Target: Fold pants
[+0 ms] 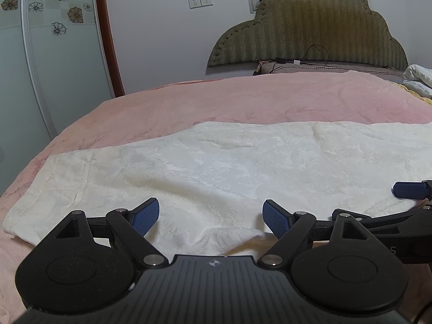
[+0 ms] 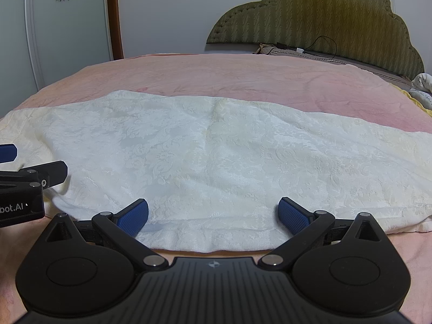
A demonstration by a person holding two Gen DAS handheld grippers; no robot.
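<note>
White patterned pants (image 1: 216, 167) lie flat across a pink bedspread (image 1: 243, 97), stretched left to right; they also show in the right wrist view (image 2: 216, 156). My left gripper (image 1: 210, 217) is open and empty, low over the near edge of the pants, where the fabric is slightly bunched. My right gripper (image 2: 213, 216) is open and empty over the near edge further right. Each gripper shows at the side of the other's view: the right one (image 1: 410, 190) and the left one (image 2: 32, 172).
An olive padded headboard (image 1: 310, 27) stands at the far right, with a black cable and charger (image 1: 305, 60) on a pillow below it. A crumpled printed quilt (image 1: 418, 78) lies at the right edge. A wardrobe with flower decals (image 1: 59, 54) stands to the left.
</note>
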